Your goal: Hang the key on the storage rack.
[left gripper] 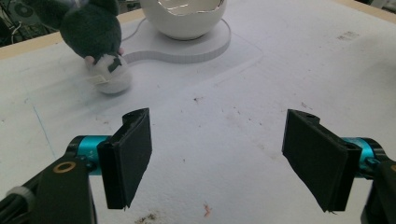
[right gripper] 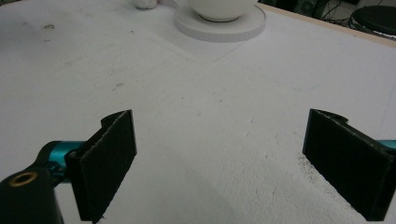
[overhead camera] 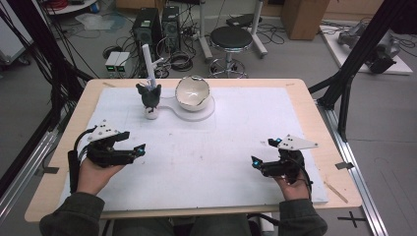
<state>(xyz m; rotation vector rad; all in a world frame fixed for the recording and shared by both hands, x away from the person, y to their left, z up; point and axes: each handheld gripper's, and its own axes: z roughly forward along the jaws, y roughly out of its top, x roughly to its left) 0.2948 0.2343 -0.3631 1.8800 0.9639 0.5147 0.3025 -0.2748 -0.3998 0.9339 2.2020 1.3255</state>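
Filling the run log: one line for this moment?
left gripper: open, empty | right gripper: open, empty | plush toy: beside eggshell bowl, untouched

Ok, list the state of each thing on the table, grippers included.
Left gripper: open, nothing between its jaws.
Right gripper: open, nothing between its jaws.
Dark plush toy: upright on its white foot, beside the bowl, untouched.
White eggshell-shaped bowl: upright on its white round base, jagged rim up; contents cannot be told.
White mat: flat, lightly stained.

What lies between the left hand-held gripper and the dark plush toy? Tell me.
Nothing: the left gripper view shows only a bare, scuffed stretch of the white mat between the left hand-held gripper and the dark plush toy.
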